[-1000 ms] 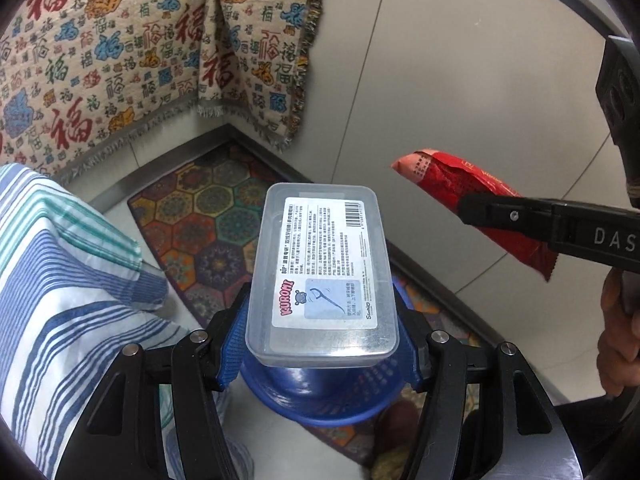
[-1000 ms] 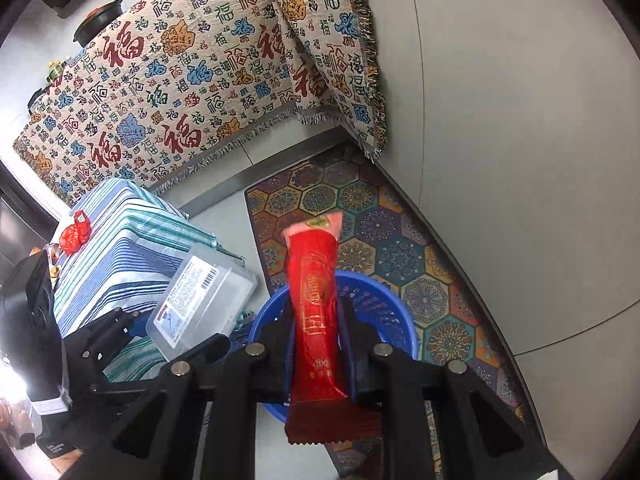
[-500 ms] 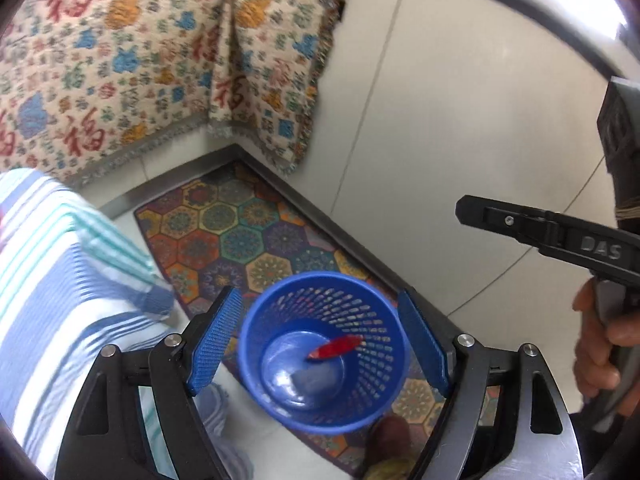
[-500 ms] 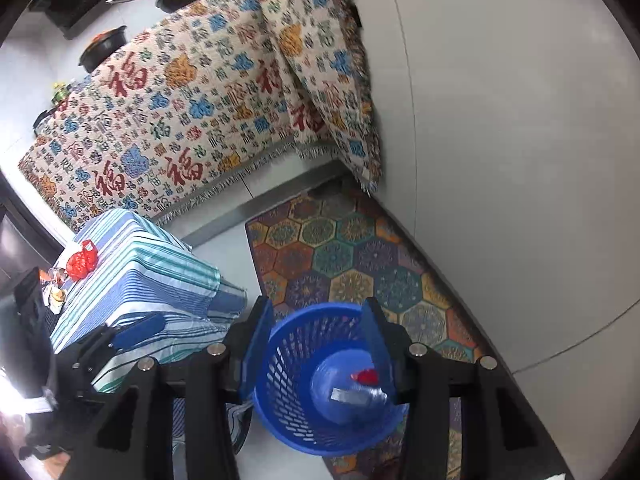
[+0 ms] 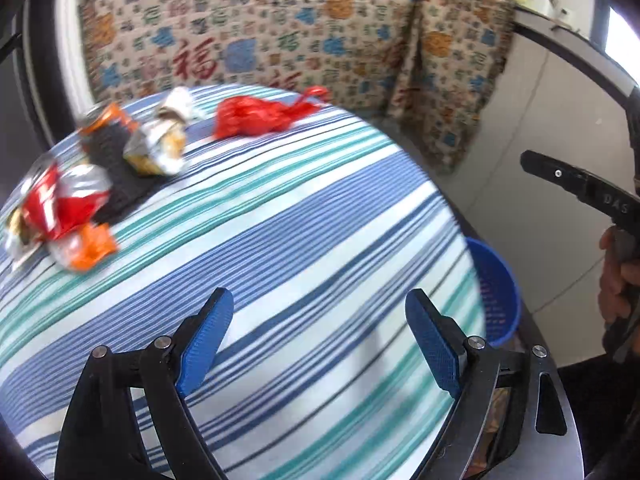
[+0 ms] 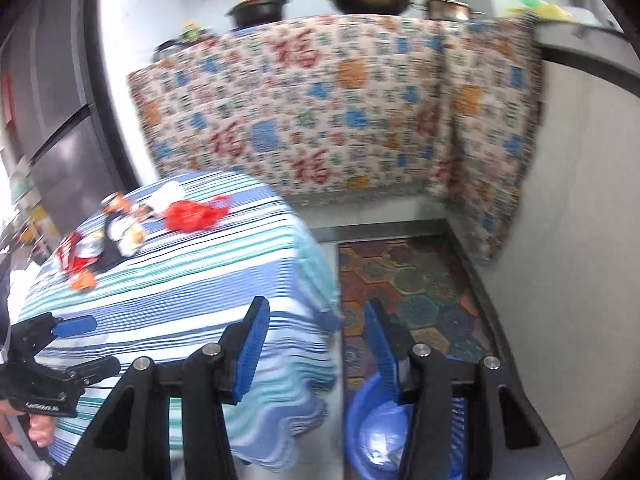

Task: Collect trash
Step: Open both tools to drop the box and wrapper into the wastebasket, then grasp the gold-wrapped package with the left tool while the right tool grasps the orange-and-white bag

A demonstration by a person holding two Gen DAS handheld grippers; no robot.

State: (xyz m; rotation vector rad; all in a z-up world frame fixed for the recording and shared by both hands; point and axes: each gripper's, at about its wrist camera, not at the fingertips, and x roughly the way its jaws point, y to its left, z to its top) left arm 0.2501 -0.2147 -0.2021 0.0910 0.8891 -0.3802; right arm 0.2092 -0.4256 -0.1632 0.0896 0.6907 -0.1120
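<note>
Currently, item: both your grippers, empty, between drops. Your left gripper (image 5: 316, 336) stands wide apart over the near edge of the striped tablecloth (image 5: 280, 240), nothing between its pads; its jaws have just been opening. Your right gripper (image 6: 316, 344) stands partly apart over the cloth's right corner, also holding nothing, its jaws likewise just opened.

Item: trash left on the cloth. A red plastic bag (image 5: 260, 118) near the far edge; a silver-and-orange wrapper (image 5: 152, 140) at the far left corner; a red-and-silver wrapper (image 5: 56, 208) at the left edge, with an orange scrap beside it. Blur makes the count uncertain, perhaps four pieces.

Item: blue basket (image 5: 496, 292), on the floor just off the cloth's right edge.

Step in hand: returning for the next pieces. Next move calls for you to carry each gripper across to the far-left cluster and close on one thin wrapper apiece.

Change: a second ago you held a clear box and a red packet over the basket; both grippers now face the table.
</note>
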